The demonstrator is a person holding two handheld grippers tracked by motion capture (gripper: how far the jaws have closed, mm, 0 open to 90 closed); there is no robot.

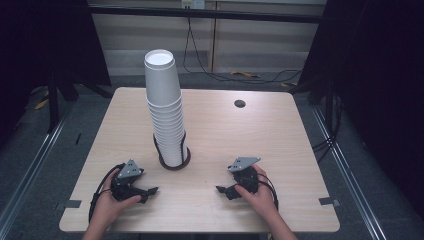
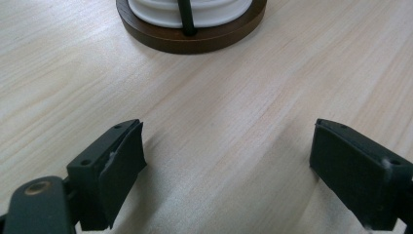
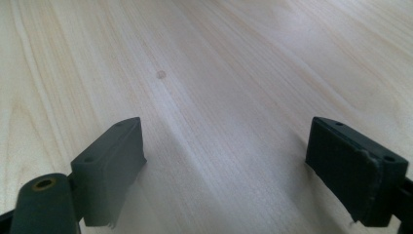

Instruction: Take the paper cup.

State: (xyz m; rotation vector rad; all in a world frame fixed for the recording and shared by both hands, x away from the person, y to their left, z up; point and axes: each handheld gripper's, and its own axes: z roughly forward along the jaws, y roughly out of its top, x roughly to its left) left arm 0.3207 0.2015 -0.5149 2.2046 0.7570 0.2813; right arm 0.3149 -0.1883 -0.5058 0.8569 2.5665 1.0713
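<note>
White paper cups (image 1: 164,110), a tall stack of them nested upside down, so you're looking at the flat bottom of the top one. The tower leans a touch and sits in a round dark wooden base (image 2: 192,40) with thin black rods running up its sides.

Your left gripper (image 1: 148,191) is down on the table with its jaws spread wide and nothing between them, just bare wood. The stack stands ahead of it and off toward your other hand, apart from the jaws; in the left gripper view the base shows past the tips at the top edge. Your right gripper (image 1: 224,190) is the same deal: jaws wide apart, holding nothing, resting low over the table, with the stack ahead and over toward your left hand. The two point inward at each other, well apart.

Pale wood-grain table (image 1: 260,135) under everything, with a small round cable hole (image 1: 239,104) far beyond your right gripper. Around the table it's grey floor, dark curtains on both sides, and cables (image 1: 215,75) trailing by the back wall.
</note>
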